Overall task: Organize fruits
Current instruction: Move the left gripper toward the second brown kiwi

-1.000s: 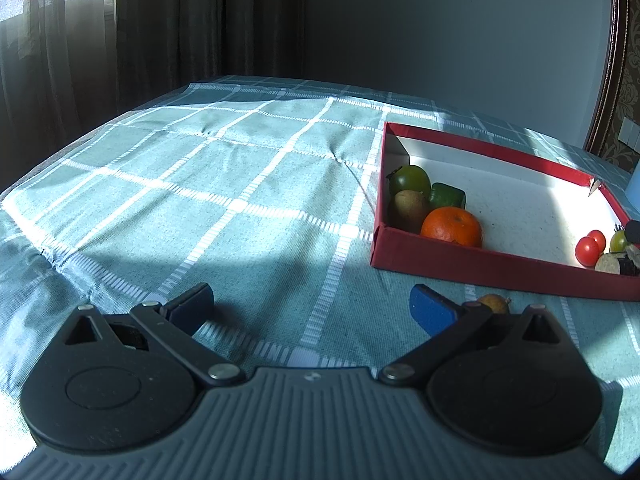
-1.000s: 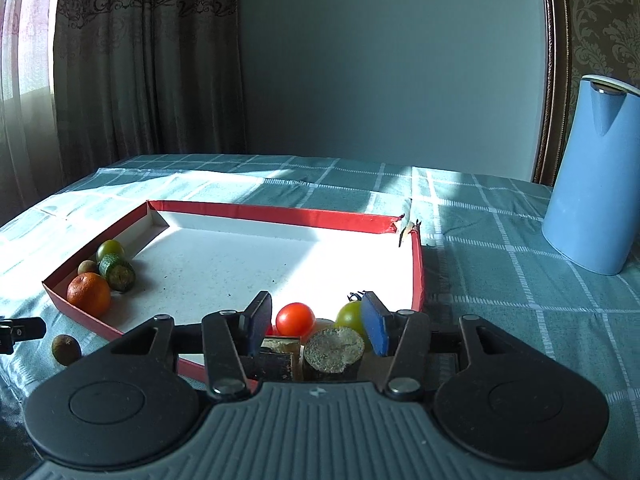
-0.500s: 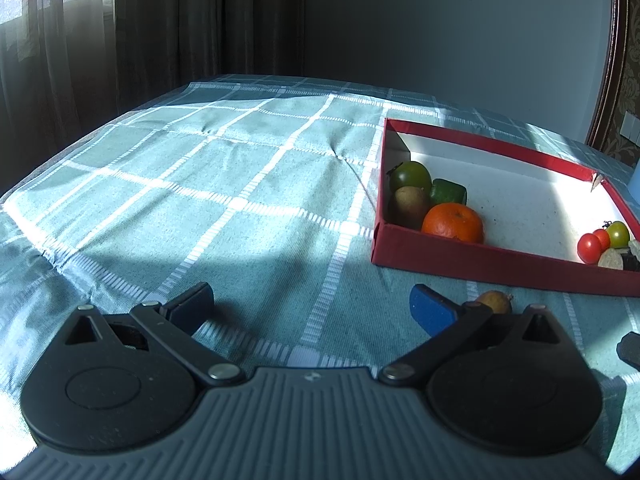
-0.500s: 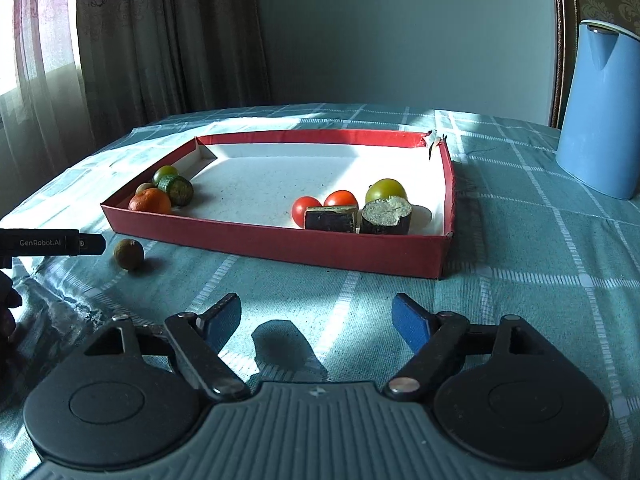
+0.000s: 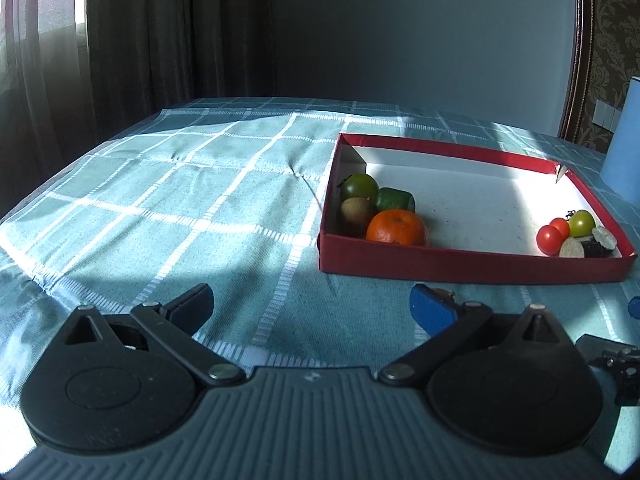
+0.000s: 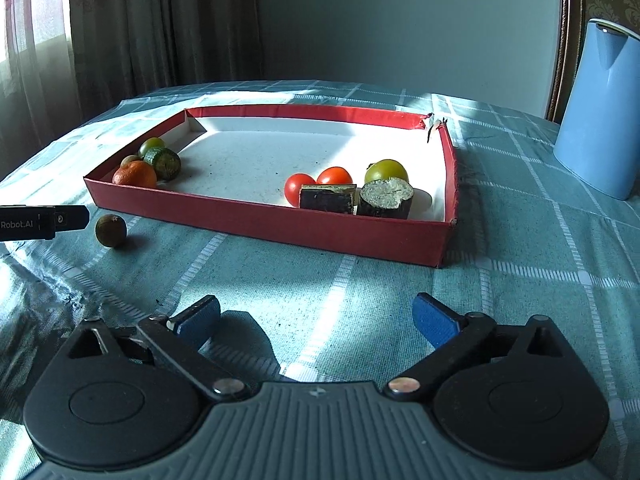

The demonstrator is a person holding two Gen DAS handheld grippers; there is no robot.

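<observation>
red tray [image 6: 256, 220] on checked cloth over surface [image 6: 520, 248], sorted by kind: orange [image 6: 134, 174], kiwi, green pieces tucked in near-left corner; tomatoes [image 6: 299, 188], green tomato, two dark cut chunks [image 6: 384, 198] in near-right corner. grouping looks deliberate, middle left bare. one brown fruit [image 6: 111, 231] outside tray, just off near-left corner, likely next to go in. left claw [image 5: 310, 306] released, empty, pitched down toward cloth, tip beside stray fruit. right claw [image 6: 316, 320] opening, nothing between fingers, angled down before tray's near wall.
</observation>
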